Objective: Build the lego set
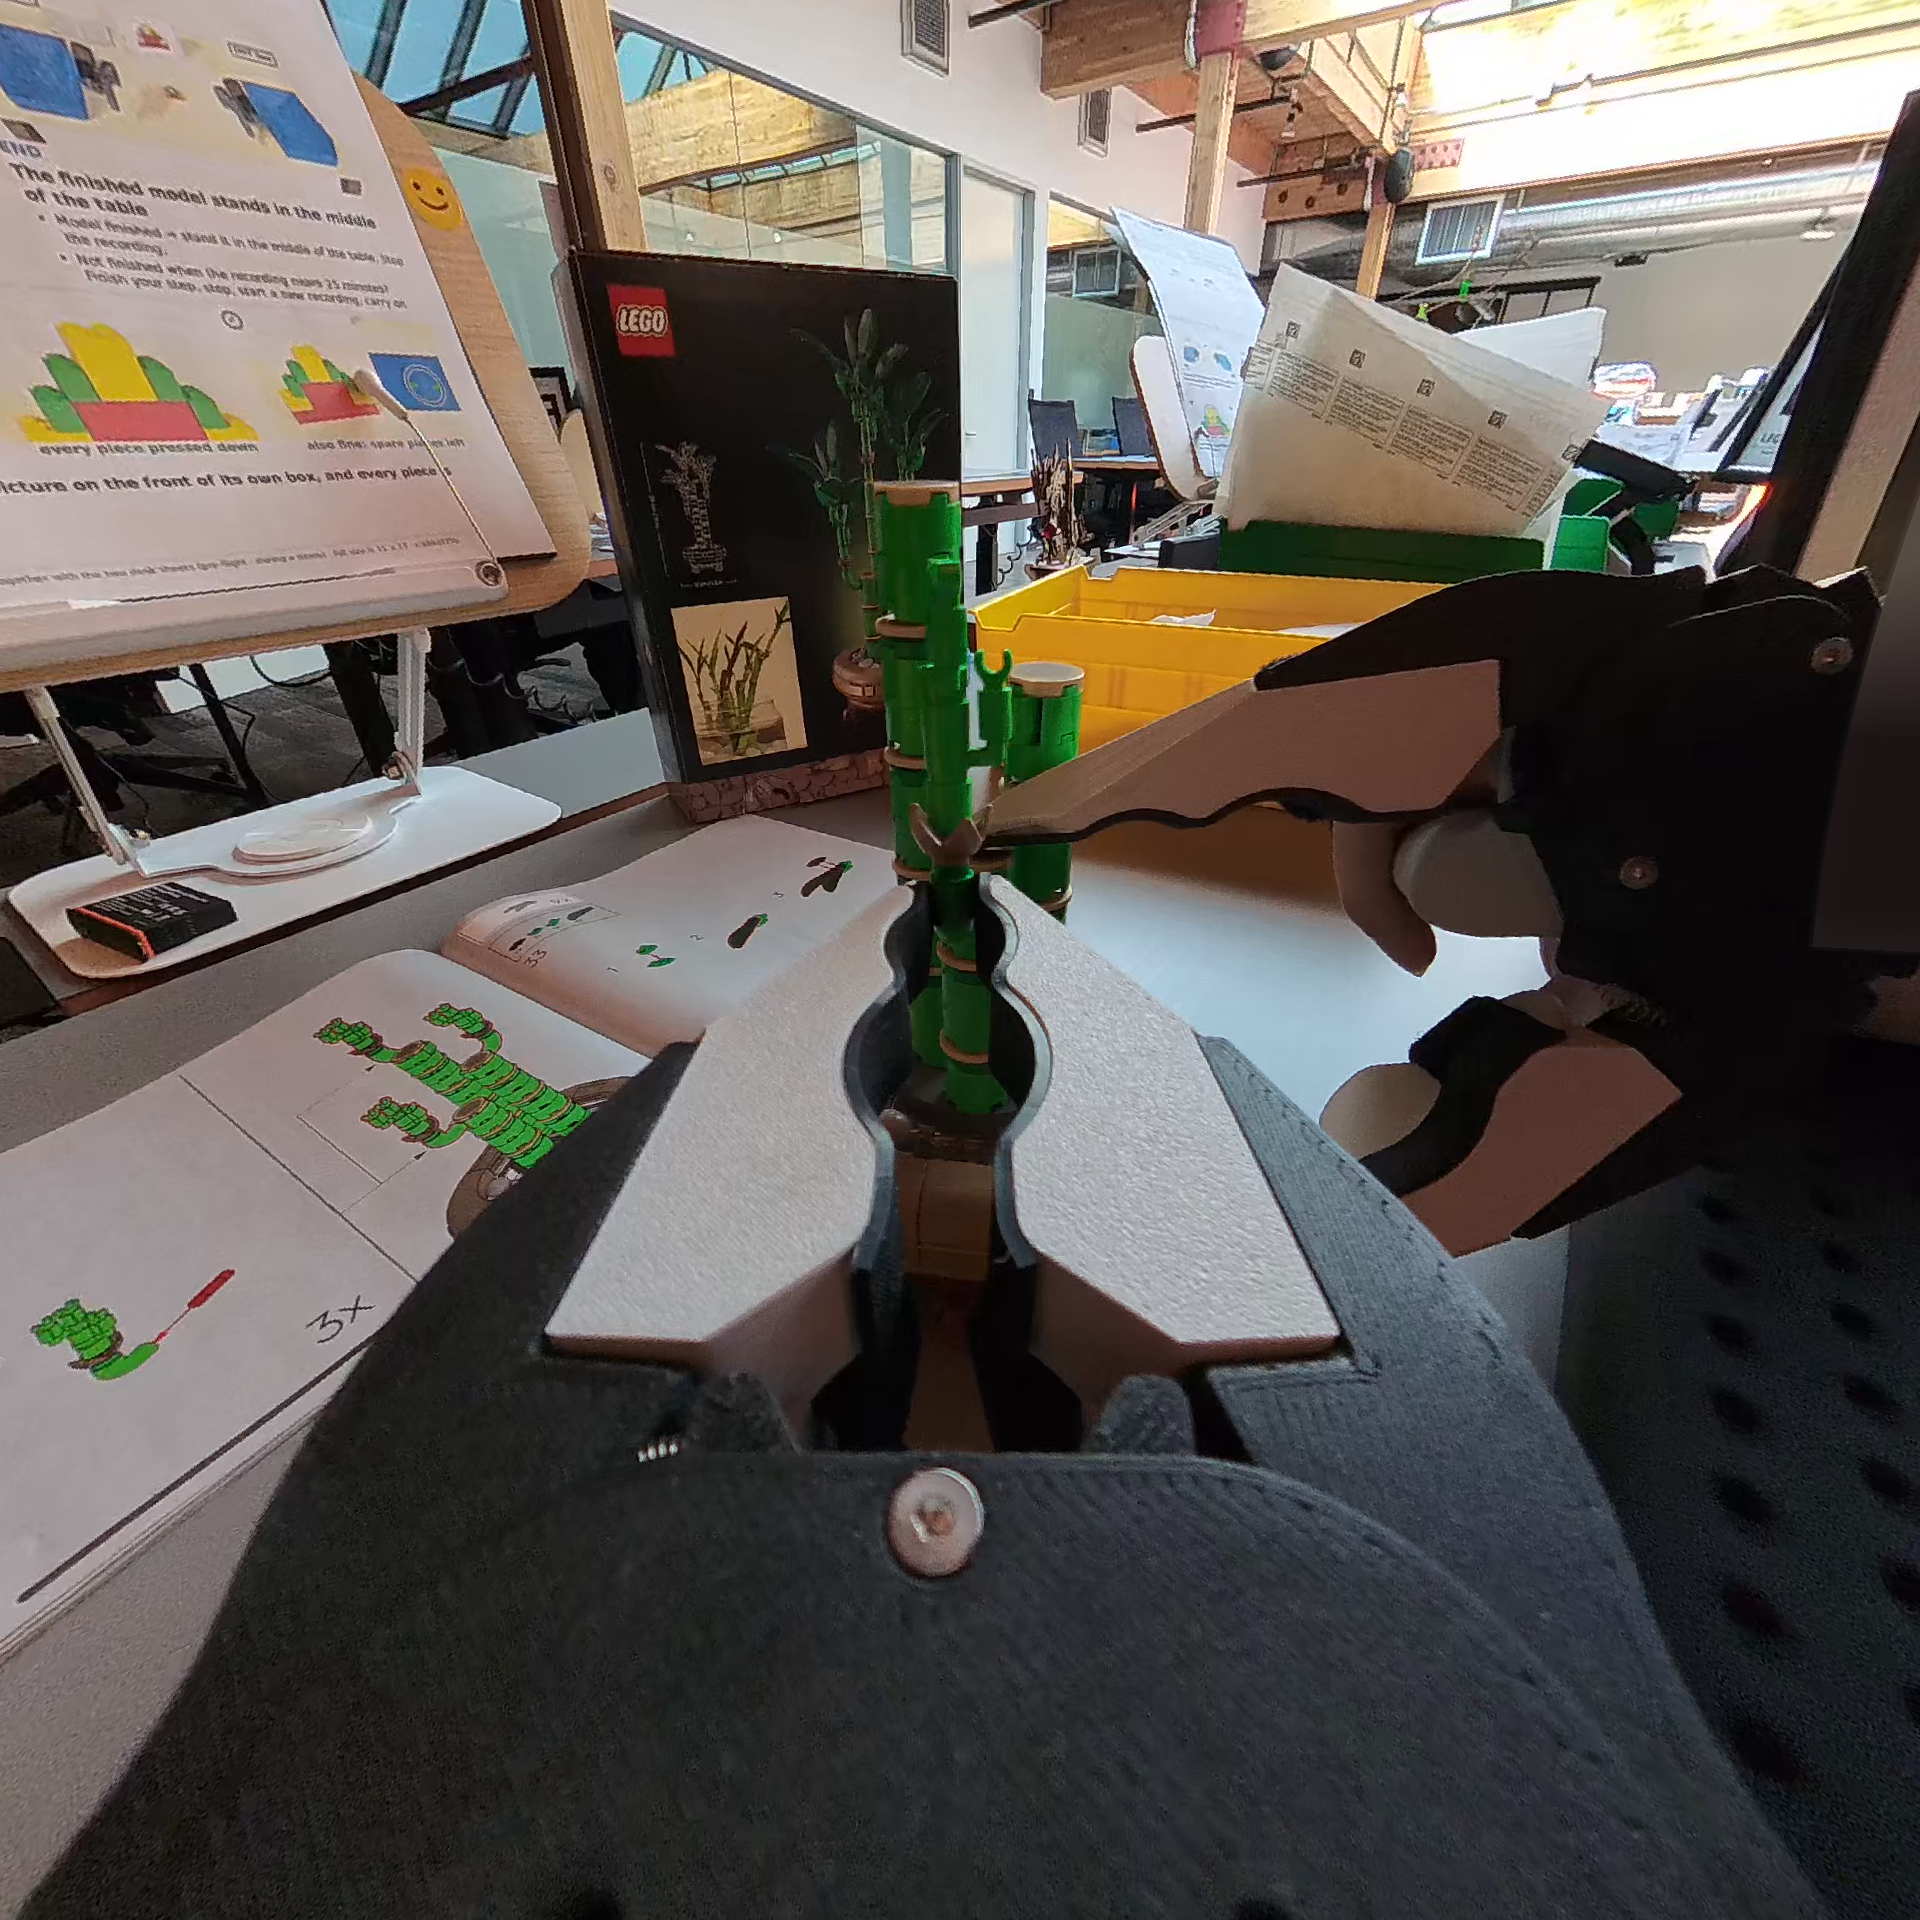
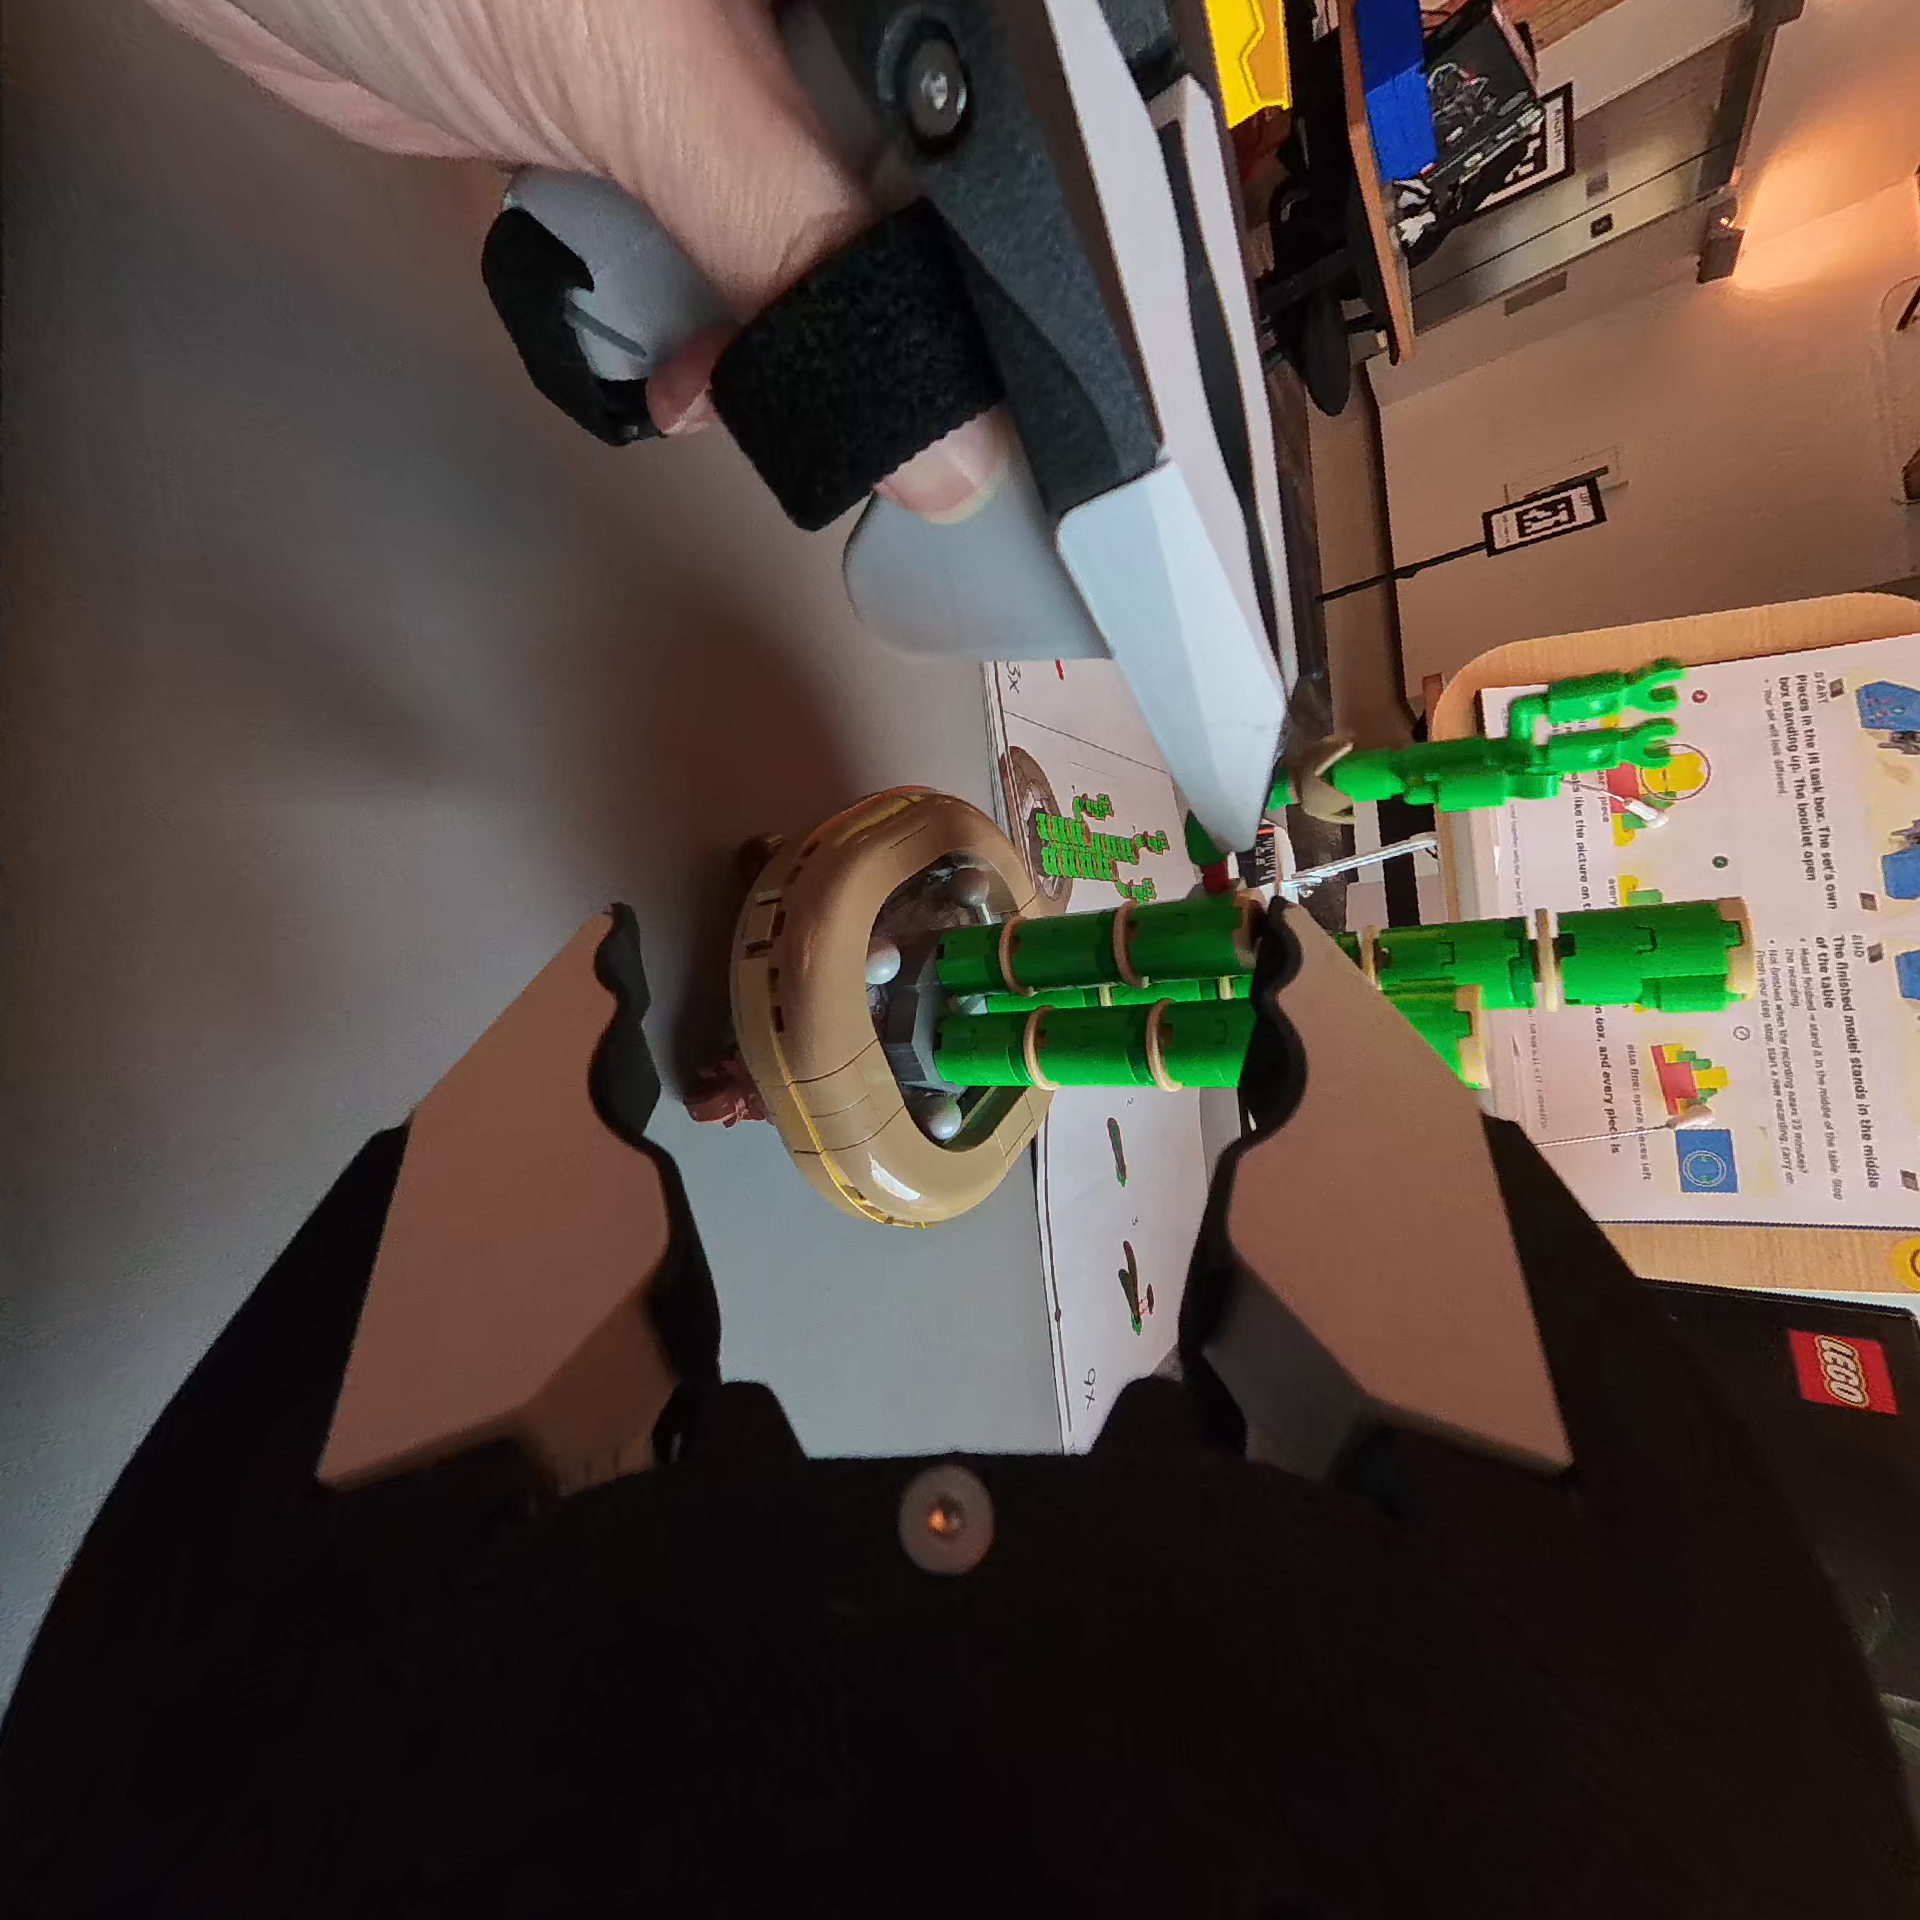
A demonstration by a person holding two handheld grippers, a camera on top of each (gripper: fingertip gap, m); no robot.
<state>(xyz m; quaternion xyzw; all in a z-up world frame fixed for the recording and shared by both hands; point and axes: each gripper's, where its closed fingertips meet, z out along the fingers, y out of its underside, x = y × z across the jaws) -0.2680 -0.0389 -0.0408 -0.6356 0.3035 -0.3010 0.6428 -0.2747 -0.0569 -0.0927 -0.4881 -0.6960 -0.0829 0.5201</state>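
A tan round pot (image 2: 790, 1039) holds thick green bamboo stalks (image 2: 1091, 956) with tan rings; the stalks also show in the left wrist view (image 1: 914, 561). My left gripper (image 1: 951, 899) is shut on a thin green stalk (image 1: 951, 977) with a tan leaf collar and holds it upright in front of the thick stalks. In the right wrist view the left gripper (image 2: 1242, 821) grips that thin stalk (image 2: 1455, 774) at its lower end. My right gripper (image 2: 945, 935) is open and empty, with its jaws wide across the thick stalks. In the left wrist view the right gripper (image 1: 1164, 966) has one fingertip at the collar.
An open instruction booklet (image 1: 312, 1143) lies on the grey table left of the model. The black set box (image 1: 769, 520) stands behind it. A yellow bin (image 1: 1143, 644) sits at the back right. A stand with a printed sheet (image 1: 208, 312) is at the back left.
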